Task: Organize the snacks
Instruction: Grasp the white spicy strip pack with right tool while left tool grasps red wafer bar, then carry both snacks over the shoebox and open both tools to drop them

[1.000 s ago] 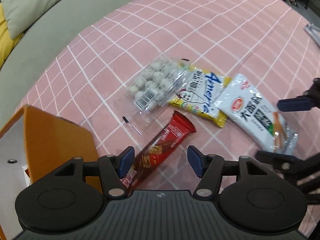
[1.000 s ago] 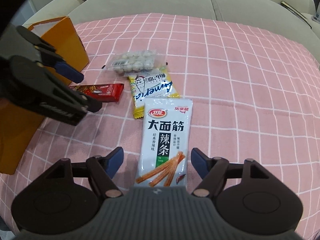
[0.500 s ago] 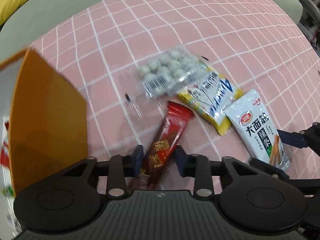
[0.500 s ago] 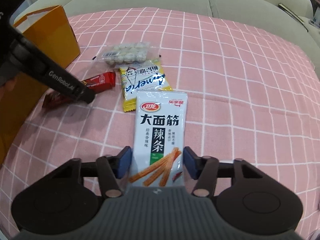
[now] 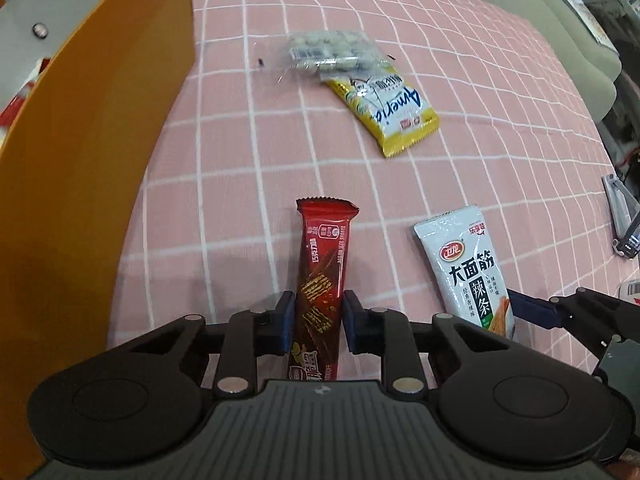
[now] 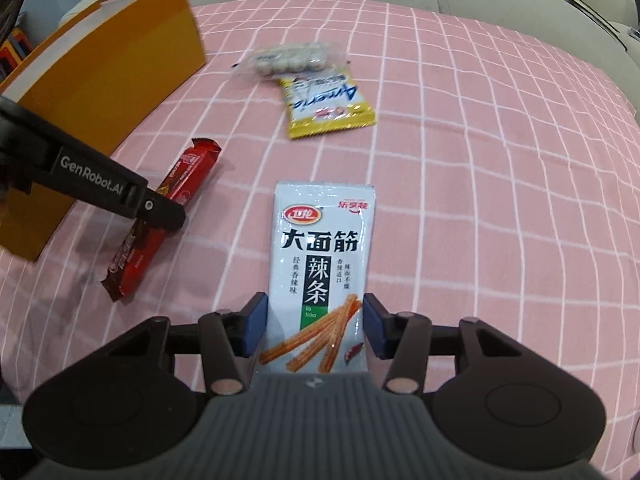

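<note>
Orange first: at the far left stands the orange box (image 5: 92, 152), its tall wall rising beside the pink checked cloth (image 5: 248, 152) that covers the surface. Just right of it, the left gripper (image 5: 316, 322) is pinched narrow on the red chocolate wafer bar (image 5: 322, 272), blue pads pressed against both long sides of the wrapper, which points straight ahead; Chinese characters run down the wrapper, too small to read with confidence. From the right wrist view the same bar (image 6: 168, 208) hangs tilted in the left gripper (image 6: 160, 212), above the cloth beside the box, and the gripper's black arm reads "GenRobot.AI".

Further back and to the right, the clear bag of pale round sweets (image 5: 328, 54) lies on the cloth with a barcode label showing. Touching its near edge, the yellow packet (image 5: 384, 108) carries blue lettering that looks like "Ameria", though the last letters are unclear.

Right again, the white spicy-strip packet (image 6: 320, 264) shows a red oval logo and the bold black "大面筋" over "辣条" on a green-footed panel marked "la tiao". The right gripper (image 6: 314, 326) is closed on its lower end, one pad against each side edge.
</note>
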